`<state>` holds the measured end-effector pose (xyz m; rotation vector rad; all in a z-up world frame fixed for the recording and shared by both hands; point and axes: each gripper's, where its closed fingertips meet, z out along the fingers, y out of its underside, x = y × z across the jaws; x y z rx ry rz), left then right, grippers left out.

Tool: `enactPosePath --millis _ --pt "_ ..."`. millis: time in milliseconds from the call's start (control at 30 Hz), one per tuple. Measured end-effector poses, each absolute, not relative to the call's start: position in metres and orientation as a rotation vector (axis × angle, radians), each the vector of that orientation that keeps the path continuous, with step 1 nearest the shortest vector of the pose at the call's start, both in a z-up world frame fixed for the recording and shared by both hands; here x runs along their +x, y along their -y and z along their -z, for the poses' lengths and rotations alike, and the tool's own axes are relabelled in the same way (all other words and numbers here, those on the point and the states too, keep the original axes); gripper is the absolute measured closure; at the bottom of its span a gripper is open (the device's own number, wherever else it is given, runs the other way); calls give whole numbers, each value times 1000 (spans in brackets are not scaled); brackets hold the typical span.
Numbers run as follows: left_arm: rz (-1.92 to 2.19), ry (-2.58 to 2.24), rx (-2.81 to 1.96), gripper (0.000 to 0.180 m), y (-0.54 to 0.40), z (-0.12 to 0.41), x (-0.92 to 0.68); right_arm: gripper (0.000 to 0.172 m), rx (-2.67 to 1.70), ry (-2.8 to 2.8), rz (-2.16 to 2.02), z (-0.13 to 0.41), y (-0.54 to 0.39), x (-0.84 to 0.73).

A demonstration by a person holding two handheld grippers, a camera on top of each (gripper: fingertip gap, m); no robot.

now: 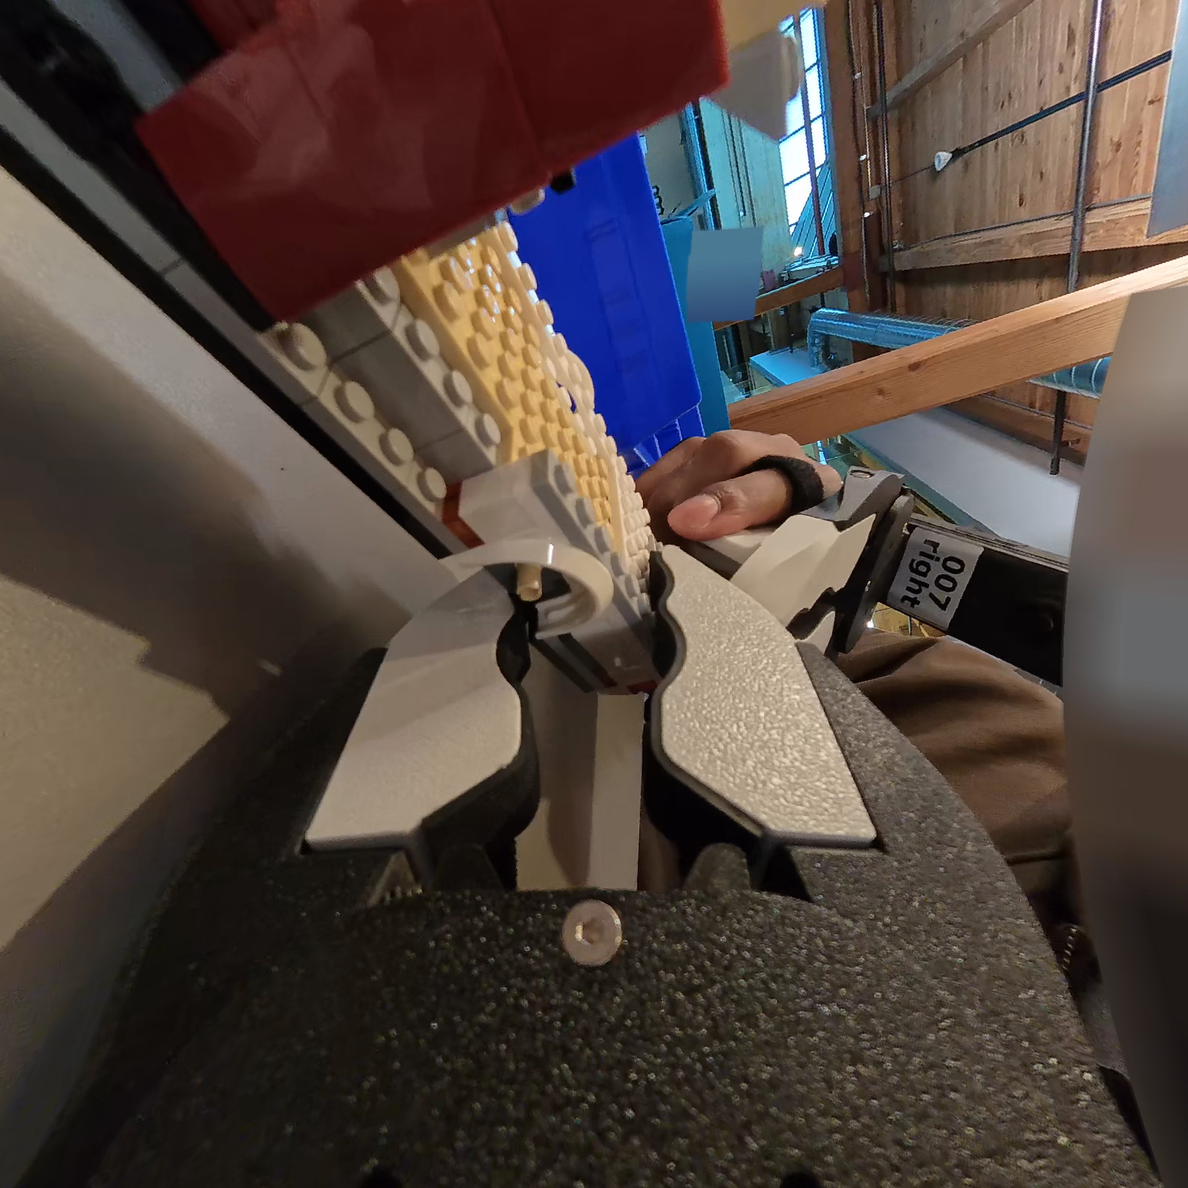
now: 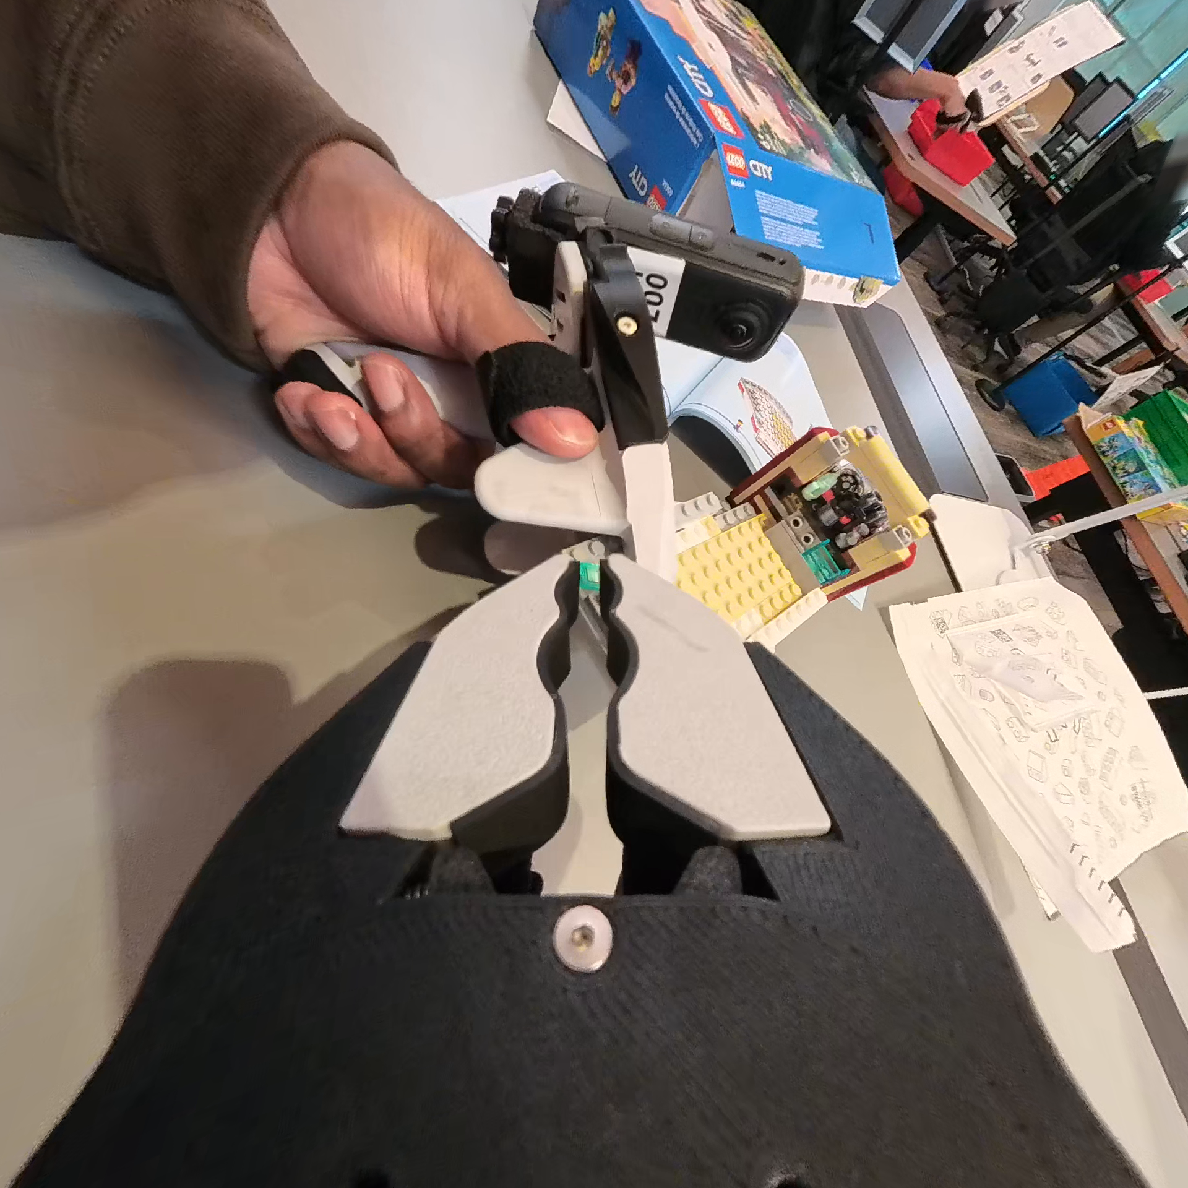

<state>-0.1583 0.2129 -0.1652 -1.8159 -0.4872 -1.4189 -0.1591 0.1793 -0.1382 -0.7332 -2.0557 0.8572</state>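
Black gripper body nearest the lens; right gripper [image 2: 590,572] narrowed onto small teal piece [image 2: 589,574], pads pressing both sides, at grey corner of brick model [image 2: 758,566]. Left gripper [image 1: 591,611] clamped on model's grey edge [image 1: 598,578]. Judged advisable: square alignment, straight press, firm bracing. Blue box [image 2: 771,148] well beyond.

Red bin [image 1: 411,128]: blurred, cut off at top edge. Brick model [image 1: 514,386]: far end hidden behind bin. Green piece [image 2: 588,574]: mostly hidden between right tongs [image 2: 588,566], possibly translucent.
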Motion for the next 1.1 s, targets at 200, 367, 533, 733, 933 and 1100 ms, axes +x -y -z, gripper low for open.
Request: enactPosePath --millis 200,367,533,733,933,1100 --pt "1417 483 -1820 145 -213 165 -158 169 -739 2081 -835 143 -180 -159" --pt "1416 480 -1822 145 -213 165 -158 170 -738 2103 -827 146 -180 -158" --pt "1415 479 -1822 145 -213 165 -158 168 -721 2103 -827 143 -180 -157" --pt "1419 495 -1809 145 -213 165 -160 160 -579 2056 -728 139 -179 -156" --pt "1444 528 -1772 145 -214 162 -165 144 -297 1956 -347 150 -182 -160" --pt "1452 532 -1758 145 -213 160 -166 139 -164 1828 -176 150 -180 -167"
